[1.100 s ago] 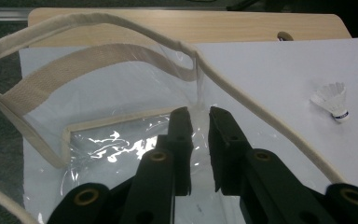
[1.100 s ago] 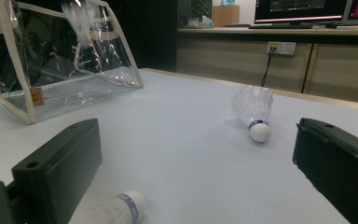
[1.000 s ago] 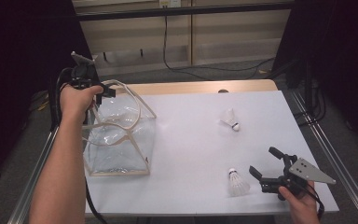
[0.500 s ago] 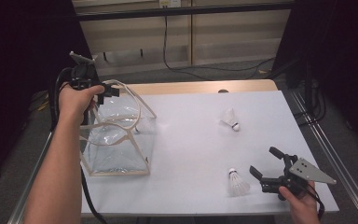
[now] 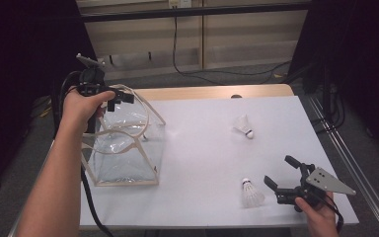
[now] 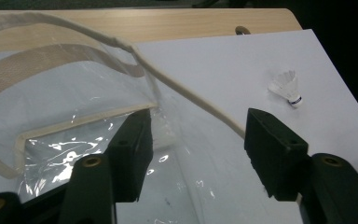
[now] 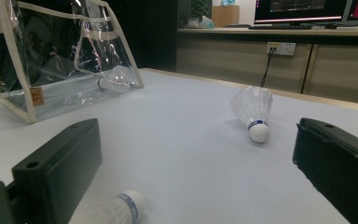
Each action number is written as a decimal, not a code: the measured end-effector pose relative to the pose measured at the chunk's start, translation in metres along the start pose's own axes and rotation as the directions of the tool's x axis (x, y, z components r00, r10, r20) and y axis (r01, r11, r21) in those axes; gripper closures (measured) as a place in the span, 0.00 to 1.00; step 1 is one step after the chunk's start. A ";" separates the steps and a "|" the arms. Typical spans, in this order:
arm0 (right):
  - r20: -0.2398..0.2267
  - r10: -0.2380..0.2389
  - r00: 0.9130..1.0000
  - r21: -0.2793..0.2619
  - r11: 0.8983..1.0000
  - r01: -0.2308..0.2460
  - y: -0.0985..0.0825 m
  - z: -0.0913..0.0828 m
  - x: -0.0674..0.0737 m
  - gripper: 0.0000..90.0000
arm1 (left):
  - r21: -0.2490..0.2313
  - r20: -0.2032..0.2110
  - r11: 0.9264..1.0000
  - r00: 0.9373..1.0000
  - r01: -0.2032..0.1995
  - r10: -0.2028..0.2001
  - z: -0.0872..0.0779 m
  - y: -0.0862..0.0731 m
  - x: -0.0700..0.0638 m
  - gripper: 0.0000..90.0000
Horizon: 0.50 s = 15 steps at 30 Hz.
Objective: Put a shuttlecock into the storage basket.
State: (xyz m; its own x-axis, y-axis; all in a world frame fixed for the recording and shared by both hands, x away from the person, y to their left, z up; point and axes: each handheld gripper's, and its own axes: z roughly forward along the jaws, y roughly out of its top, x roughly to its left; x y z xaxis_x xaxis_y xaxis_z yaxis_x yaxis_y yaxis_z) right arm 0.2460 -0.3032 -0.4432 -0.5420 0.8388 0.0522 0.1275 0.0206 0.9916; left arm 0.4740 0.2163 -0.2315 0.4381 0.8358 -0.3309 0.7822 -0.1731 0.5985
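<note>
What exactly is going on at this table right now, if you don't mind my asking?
A person is putting shuttlecocks into a clear bag. The left gripper hangs over the bag's open top, its jaws just opened with nothing between them; one shuttlecock already lies inside. The right gripper rests open at the table's near edge beside the near shuttlecock. The far shuttlecock lies alone on the white table.

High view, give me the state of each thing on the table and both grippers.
clear bag: upright, top open, one shuttlecock inside.
far shuttlecock: lying loose on the table.
near shuttlecock: on its side, untouched.
left gripper: just been opening, empty, above the bag.
right gripper: open, empty.
</note>
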 end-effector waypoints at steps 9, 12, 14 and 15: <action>-0.002 0.001 1.000 0.000 1.000 -0.001 0.000 0.000 0.000 0.01 | 0.001 0.051 1.000 0.998 -0.025 0.025 -0.001 0.000 -0.011 0.38; -0.002 0.001 1.000 0.002 1.000 -0.001 0.000 0.000 0.000 0.01 | -0.004 0.067 0.999 0.997 -0.035 0.035 -0.002 0.000 -0.017 0.35; -0.001 0.001 1.000 0.000 1.000 -0.001 0.000 0.000 0.000 0.01 | 0.001 0.074 0.999 0.996 -0.053 0.053 -0.003 -0.001 -0.020 0.35; -0.001 0.000 1.000 0.000 1.000 0.000 0.000 0.000 0.000 0.01 | 0.001 0.083 0.998 0.995 -0.055 0.055 -0.003 -0.001 -0.022 0.34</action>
State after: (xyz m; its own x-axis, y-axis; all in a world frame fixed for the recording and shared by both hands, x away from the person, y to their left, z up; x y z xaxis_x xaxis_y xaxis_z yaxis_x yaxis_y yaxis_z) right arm 0.2460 -0.3033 -0.4432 -0.5427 0.8383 0.0528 0.1279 0.0204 0.9916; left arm 0.4626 0.2000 -0.2228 0.5153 0.7791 -0.3569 0.7574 -0.2193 0.6150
